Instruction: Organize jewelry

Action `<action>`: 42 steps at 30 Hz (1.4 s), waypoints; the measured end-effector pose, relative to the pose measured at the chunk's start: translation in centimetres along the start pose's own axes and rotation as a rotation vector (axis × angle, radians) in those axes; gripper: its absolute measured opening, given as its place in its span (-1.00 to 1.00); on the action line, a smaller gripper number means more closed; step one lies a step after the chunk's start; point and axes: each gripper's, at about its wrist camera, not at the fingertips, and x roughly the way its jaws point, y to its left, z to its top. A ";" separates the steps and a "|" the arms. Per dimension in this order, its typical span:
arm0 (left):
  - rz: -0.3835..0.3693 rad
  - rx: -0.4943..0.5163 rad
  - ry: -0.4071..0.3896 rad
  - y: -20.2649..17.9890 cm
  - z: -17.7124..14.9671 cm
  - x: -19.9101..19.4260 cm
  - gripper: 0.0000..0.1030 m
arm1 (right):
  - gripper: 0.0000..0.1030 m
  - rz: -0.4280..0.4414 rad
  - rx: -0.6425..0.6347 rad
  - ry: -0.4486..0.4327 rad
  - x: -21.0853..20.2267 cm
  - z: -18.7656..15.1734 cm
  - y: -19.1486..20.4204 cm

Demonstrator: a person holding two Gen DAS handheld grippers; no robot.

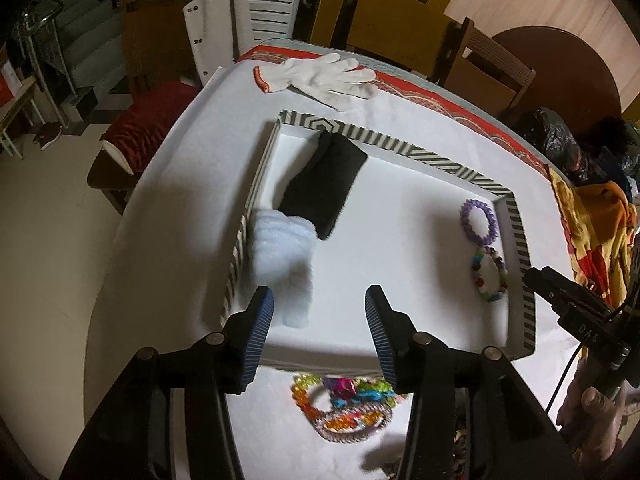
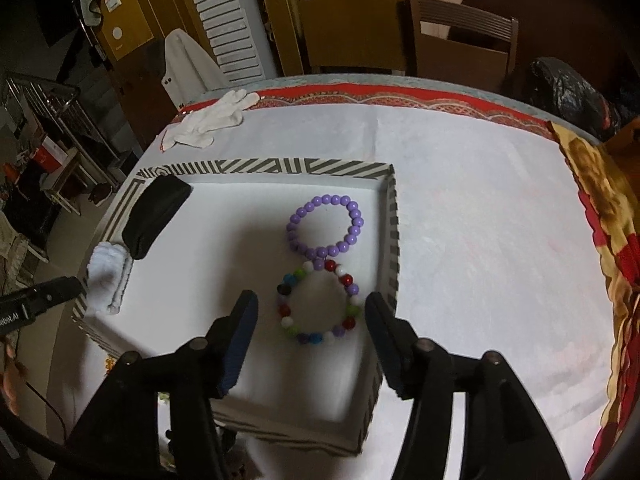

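A shallow box with a striped rim [image 1: 456,159] [image 2: 264,167] lies on the white tablecloth. Inside it, by the right wall, rest a purple bead bracelet [image 1: 476,222] [image 2: 325,225] and, touching it on the near side, a multicoloured bead bracelet [image 1: 490,274] [image 2: 318,304]. My right gripper [image 2: 310,312] hovers open above the multicoloured bracelet, its pads clear of it. My left gripper [image 1: 320,320] is open over the box's near edge, nothing between its fingers. A heap of colourful bracelets [image 1: 344,406] lies on the cloth just outside the box's near wall.
A black pouch [image 1: 324,184] [image 2: 154,216] and a fluffy white roll [image 1: 282,256] [image 2: 108,280] lie at the box's left side. A white work glove [image 1: 328,76] [image 2: 208,120] lies at the table's far edge. Chairs stand behind; a yellow-red cloth [image 2: 600,240] drapes the right edge.
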 end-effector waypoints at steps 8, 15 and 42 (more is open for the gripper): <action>-0.020 -0.012 0.007 -0.7 -1.6 -0.6 0.01 | 0.21 -0.005 0.023 0.002 -1.4 -1.6 -0.1; -0.013 0.001 0.002 -1.5 -3.3 -1.3 0.01 | 0.28 -0.004 0.031 -0.003 -2.8 -3.2 0.0; -0.041 0.035 0.031 -5.8 -11.8 -4.7 0.01 | 0.42 -0.012 0.006 -0.031 -10.4 -11.1 -0.8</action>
